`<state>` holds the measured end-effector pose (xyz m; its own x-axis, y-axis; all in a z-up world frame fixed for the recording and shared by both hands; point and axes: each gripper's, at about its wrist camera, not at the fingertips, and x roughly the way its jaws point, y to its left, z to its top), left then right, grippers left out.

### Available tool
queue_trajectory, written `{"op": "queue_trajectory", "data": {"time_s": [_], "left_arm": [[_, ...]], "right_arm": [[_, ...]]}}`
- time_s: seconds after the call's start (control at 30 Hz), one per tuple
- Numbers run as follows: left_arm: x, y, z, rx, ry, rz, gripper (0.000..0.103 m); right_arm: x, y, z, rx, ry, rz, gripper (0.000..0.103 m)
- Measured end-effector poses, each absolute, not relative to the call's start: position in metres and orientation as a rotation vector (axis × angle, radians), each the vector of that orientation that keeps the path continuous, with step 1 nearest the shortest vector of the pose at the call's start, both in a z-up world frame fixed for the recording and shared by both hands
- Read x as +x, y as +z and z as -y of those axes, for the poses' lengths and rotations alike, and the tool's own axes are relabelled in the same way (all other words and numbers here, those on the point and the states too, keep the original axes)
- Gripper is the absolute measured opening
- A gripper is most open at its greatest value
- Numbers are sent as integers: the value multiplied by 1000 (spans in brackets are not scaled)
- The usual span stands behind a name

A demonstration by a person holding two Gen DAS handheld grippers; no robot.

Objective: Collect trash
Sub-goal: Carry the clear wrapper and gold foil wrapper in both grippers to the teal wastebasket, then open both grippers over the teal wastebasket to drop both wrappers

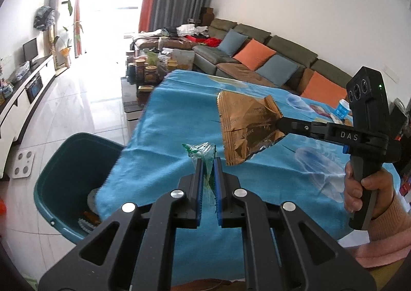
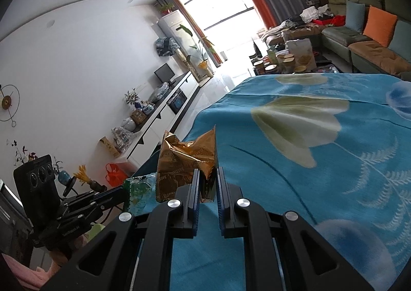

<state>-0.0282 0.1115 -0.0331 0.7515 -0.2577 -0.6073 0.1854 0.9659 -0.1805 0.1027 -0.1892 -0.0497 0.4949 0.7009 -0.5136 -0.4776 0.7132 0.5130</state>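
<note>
My left gripper [image 1: 208, 160] is shut on a clear and green plastic wrapper [image 1: 201, 152], held above the blue tablecloth [image 1: 167, 116] near the table's left edge. It also shows in the right wrist view [image 2: 136, 188]. My right gripper [image 2: 208, 172] is shut on a crumpled gold snack bag [image 2: 185, 162], held above the cloth. In the left wrist view the right gripper [image 1: 280, 124] holds the gold bag [image 1: 246, 124] just right of my left fingertips. A teal trash bin [image 1: 74, 162] stands on the floor to the left, below the table edge, with some trash inside.
More items, including a blue cup [image 1: 343, 108], lie at the far right of the table. A low table with jars [image 1: 146, 70] and a sofa [image 1: 257, 59] stand behind. A white scale [image 1: 23, 165] lies on the floor beside the bin.
</note>
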Motion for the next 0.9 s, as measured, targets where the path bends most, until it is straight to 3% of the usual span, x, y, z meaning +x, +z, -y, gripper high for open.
{"op": "queue_trajectory", "data": {"time_s": [0.9], "left_arm": [[-31, -52, -230, -224, 35, -675, 8]], "right_arm": [[136, -50, 35, 120, 864, -835, 11]]}}
